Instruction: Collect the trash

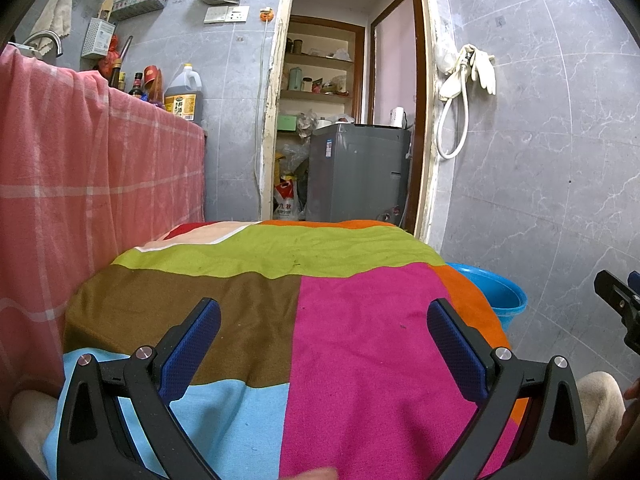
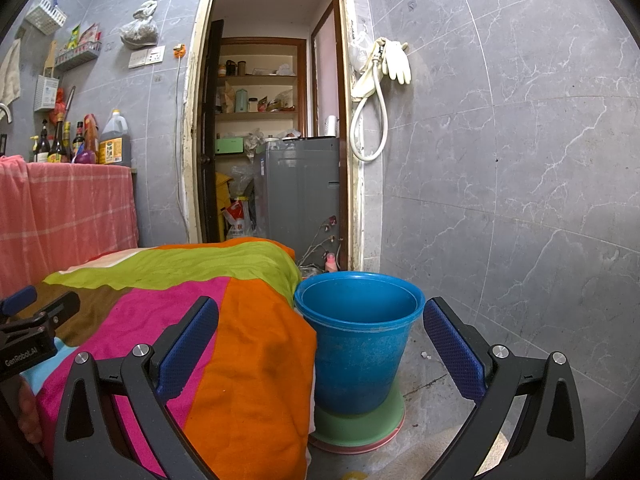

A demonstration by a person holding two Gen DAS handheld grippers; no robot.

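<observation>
A: Closest in, what are the claws doing?
B: The left claw [image 1: 324, 340] and right claw [image 2: 320, 344] both gape wide, holding nothing, above the patchwork cloth [image 1: 352, 340] on the desk.
A: And any trash?
B: None visible there; only a white scrap [image 2: 425, 356] on the floor beside the blue bucket [image 2: 360, 344]. I'd judge we're searching; next, reach down for it

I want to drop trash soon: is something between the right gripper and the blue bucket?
Nothing visible blocks it. The right gripper is open, and the blue bucket stands straight ahead, its mouth uncovered, beside the colorful blanket.
</observation>
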